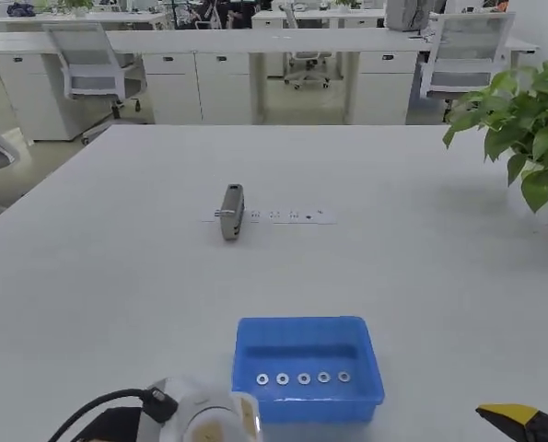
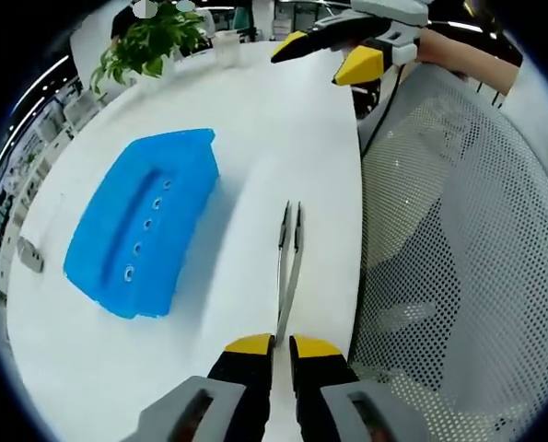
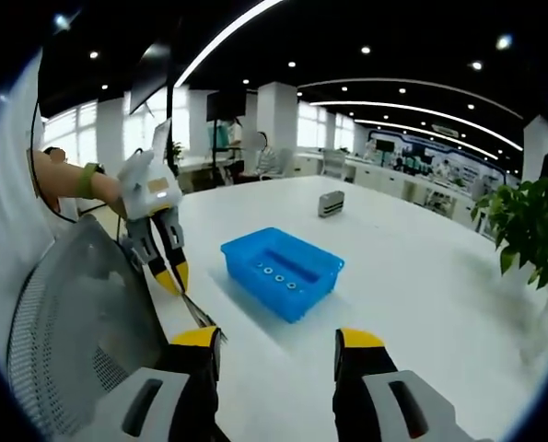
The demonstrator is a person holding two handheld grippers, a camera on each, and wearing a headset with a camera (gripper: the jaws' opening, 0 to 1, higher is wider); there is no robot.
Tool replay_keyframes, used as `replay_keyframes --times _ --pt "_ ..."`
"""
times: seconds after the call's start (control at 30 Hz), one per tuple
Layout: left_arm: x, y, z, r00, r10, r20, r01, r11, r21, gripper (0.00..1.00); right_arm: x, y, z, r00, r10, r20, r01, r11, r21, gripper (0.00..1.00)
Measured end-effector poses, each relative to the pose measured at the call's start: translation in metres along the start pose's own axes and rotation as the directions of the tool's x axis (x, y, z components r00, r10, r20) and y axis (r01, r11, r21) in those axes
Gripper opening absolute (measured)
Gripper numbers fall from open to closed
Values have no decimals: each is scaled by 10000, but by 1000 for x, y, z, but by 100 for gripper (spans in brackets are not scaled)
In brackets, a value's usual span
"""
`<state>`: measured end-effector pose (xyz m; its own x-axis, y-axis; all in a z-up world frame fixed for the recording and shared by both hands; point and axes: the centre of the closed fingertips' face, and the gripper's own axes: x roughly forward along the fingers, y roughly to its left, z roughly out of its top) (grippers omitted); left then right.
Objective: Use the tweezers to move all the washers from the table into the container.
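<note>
Clamping tweezers point(image 2: 289, 267), tips nearly touching on nothing, the left gripper point(image 2: 283, 345) is hovering; five washers point(image 2: 147, 224) are lying in the container point(image 2: 189, 175) at ten o'clock; strays probably need checking.

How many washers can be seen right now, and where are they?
5. The small silver metal washers lie in one row inside the blue plastic container: leftmost, second, middle, fourth, rightmost. Its near wall could hide others.
</note>
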<state>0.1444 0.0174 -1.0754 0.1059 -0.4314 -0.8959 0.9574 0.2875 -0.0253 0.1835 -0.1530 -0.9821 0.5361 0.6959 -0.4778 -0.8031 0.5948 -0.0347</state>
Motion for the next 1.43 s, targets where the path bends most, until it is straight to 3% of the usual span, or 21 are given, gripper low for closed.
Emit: replay_keyframes --times 0.13,0.23,0.33,0.4,0.47,0.57,0.6,0.63,0.67,0.7,0.73,0.8,0.9,1.0,1.03,1.07,1.13,1.17,1.33,1.4,1.43 --pt "-18 4 1 9929 646 998 -552 9940 -941 16 0 0 0 10000 9 64 -10 9999 167 50" --pt "-37 9 3 9713 1407 1917 -1030 9756 -1939 27 -1 -2 3 9996 -102 244 92 9991 410 53" --pt "-51 14 1 9494 2017 2406 -1363 9552 -2627 33 -1 -3 5 9990 -151 409 128 9984 549 56" --pt "-62 17 1 9271 2490 2802 -1557 9357 -3165 37 -1 -3 8 9984 -184 536 151 9980 609 58" --pt "-72 20 3 8979 2986 3233 -1726 9147 -3654 42 -1 -4 10 9977 -216 639 172 9975 682 60" --pt "-88 25 8 8422 3740 3883 -1970 8839 -4241 49 -1 -5 11 9970 -282 716 232 9973 693 63" --pt "-94 27 10 8167 4063 4098 -2039 8675 -4537 51 -1 -6 11 9968 -317 737 265 9971 715 64" --pt "-98 29 11 7981 4289 4232 -2083 8555 -4741 54 -1 -6 11 9967 -349 733 295 9969 732 64" --pt "-104 31 13 7667 4613 4465 -2145 8396 -4991 57 -1 -7 11 9964 -393 748 336 9966 759 65" --pt "-108 33 14 7438 4830 4620 -2151 8275 -5187 60 -2 -8 11 9960 -429 783 368 9963 781 65" --pt "-114 36 15 7110 5171 4766 -2189 8068 -5488 62 -2 -9 12 9957 -454 810 390 9961 792 66" --pt "-122 39 16 6677 5609 4895 -2157 7751 -5939 65 -3 -10 13 9945 -511 909 433 9954 859 67" --pt "-130 41 19 6301 5894 5057 -2176 7590 -6136 69 -4 -12 17 9914 -626 1153 515 9940 966 70" --pt "-140 47 24 5604 6336 5334 -1925 7261 -6601 80 -6 -16 23 9848 -867 1507 715 9921 1032 77" --pt "-145 48 25 5315 6508 5422 -1844 7137 -6758 84 -8 -18 26 9815 -984 1644 815 9910 1064 79" --pt "-148 50 25 5138 6594 5489 -1849 7099 -6796 87 -8 -19 27 9794 -1067 1716 885 9900 1102 81" --pt "-153 51 24 4890 6756 5518 -1966 7017 -6848 90 -10 -23 28 9755 -1204 1843 983 9873 1247 82" --pt "-157 52 24 4690 6871 5549 -2103 6971 -6855 93 -11 -25 29 9731 -1273 1919 1025 9856 1341 83" --pt "-168 55 27 4112 7176 5621 -2422 6805 -6916 99 -13 -29 32 9660 -1521 2091 1215 9808 1523 86" --pt "-170 57 27 4016 7232 5619 -2403 6753 -6973 99 -14 -31 31 9656 -1563 2077 1250 9798 1561 86" --pt "-170 57 26 4021 7256 5584 -2399 6720 -7006 99 -14 -31 31 9653 -1568 2087 1249 9795 1580 86"
